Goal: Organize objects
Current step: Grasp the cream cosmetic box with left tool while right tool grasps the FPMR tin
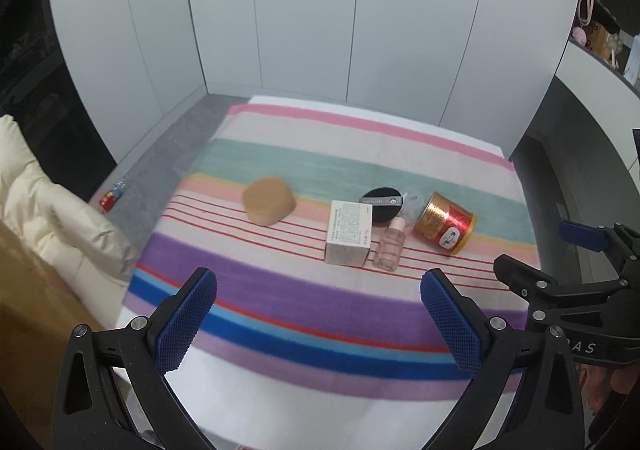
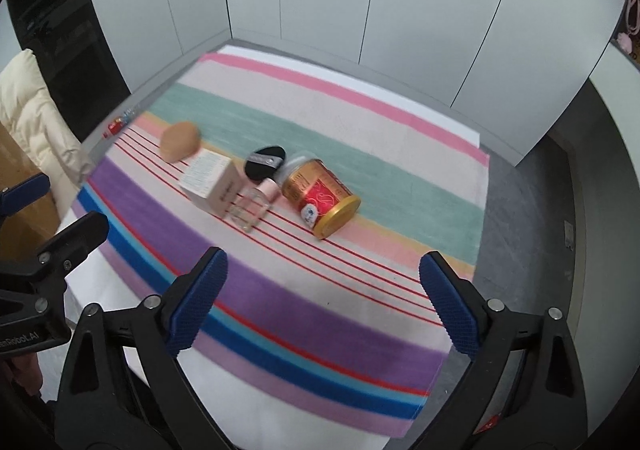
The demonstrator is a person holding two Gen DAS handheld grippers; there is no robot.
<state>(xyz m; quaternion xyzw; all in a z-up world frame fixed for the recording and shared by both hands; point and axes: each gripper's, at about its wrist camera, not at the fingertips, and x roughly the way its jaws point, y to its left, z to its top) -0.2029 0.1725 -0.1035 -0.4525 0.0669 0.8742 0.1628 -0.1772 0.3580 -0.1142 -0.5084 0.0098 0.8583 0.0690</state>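
Objects lay clustered mid-bench on the striped cloth (image 1: 320, 314): box (image 1: 347, 235), bottle (image 1: 389, 246), tipped tin (image 1: 444, 223), puff (image 1: 382, 205), seemingly unsorted. Left tool (image 1: 318, 316) and right tool (image 2: 320, 298) stood wide open, empty, well short, presumably poised for picking.

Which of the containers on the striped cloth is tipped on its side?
The gold-and-red tin, rightmost in the cluster: it lies on its side. The white box beside it rests flat on a face.

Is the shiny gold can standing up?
No, the gold can lies tipped on its side on the striped cloth.
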